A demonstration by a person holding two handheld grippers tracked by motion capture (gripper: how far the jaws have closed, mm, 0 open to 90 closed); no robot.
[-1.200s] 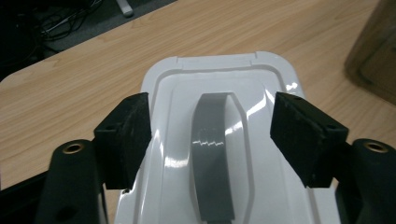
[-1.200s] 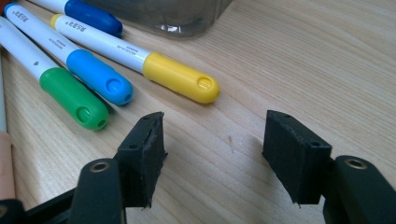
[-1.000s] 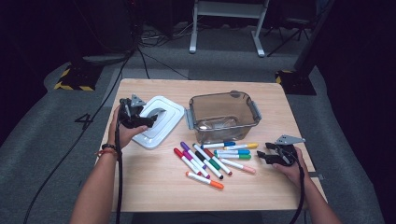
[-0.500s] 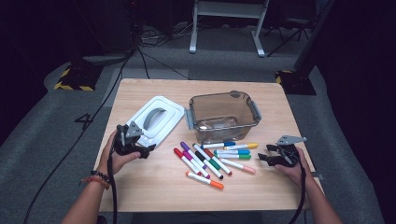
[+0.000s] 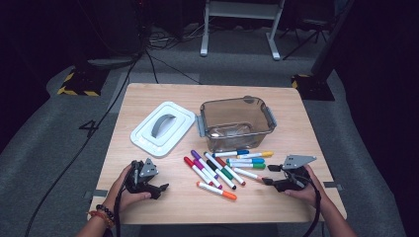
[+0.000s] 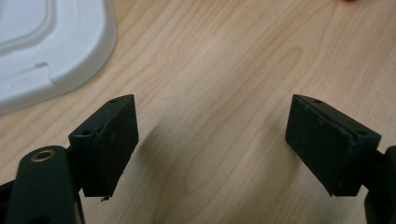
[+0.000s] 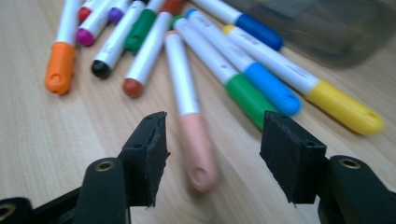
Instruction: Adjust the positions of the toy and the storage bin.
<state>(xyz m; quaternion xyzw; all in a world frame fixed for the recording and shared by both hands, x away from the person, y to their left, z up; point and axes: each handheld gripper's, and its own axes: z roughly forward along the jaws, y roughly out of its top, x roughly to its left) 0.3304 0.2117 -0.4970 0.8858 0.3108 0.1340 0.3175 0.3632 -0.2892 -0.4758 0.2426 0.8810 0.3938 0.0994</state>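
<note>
High view
- Left gripper (image 5: 159, 189): held low over the near left part of the wooden table (image 5: 163, 212); jaws apart, nothing between them.
- White lid (image 5: 163, 128): flat on the table, beyond the left gripper, well apart from it.
- Right gripper (image 5: 267, 181): held at the near right of the table, tips pointing toward the marker pile; jaws apart.
- Markers (image 5: 222, 168): loose spread on the table between the two grippers, closer to the right one.
- Clear bin (image 5: 236, 123): upright, open-topped, beyond the markers; the lid lies just beside its left handle.

Left gripper view
- Left gripper (image 6: 212, 140): jaws stand wide open over bare wood; nothing gripped.
- White lid (image 6: 51, 42): its rounded corner lies ahead of the left jaw, clear of it.

Right gripper view
- Right gripper (image 7: 212, 156): jaws have just been closing, yet both pads stand clear of the marker.
- Pink-capped marker (image 7: 189, 121): lies on the table with its cap end between the jaws, nearer the left one; not gripped.
- Green-capped marker (image 7: 243, 95): just ahead of the right jaw, beside blue- and yellow-capped ones.
- Orange-capped marker (image 7: 60, 70): ahead, to the far left of the jaws.
</note>
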